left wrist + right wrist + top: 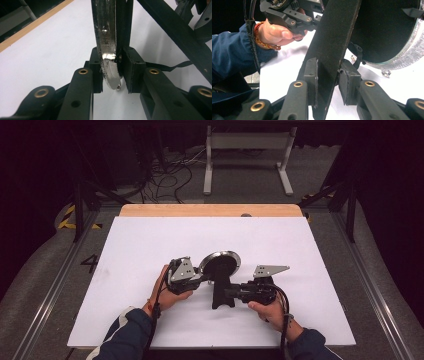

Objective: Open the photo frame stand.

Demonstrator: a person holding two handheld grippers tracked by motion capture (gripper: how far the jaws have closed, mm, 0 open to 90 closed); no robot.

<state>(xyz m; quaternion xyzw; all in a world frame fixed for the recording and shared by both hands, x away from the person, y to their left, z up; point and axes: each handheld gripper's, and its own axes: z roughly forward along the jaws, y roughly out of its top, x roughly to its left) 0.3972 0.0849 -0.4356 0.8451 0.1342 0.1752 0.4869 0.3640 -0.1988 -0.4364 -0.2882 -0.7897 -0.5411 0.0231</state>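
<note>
Left gripper (200, 279) clamped on round mirror (220, 265) rim at 9 o'clock. Right gripper (231, 292) closed on its black stand (222, 295), 6 o'clock side, over white table (150, 245).

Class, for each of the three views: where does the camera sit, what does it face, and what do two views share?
High view: above the table, looking down; both forearms, left gripper, right gripper.
Left gripper view: faces the mirror rim between its fingers.
Right gripper view: faces the stand; the left hand beyond.
All share the mirror.
</note>
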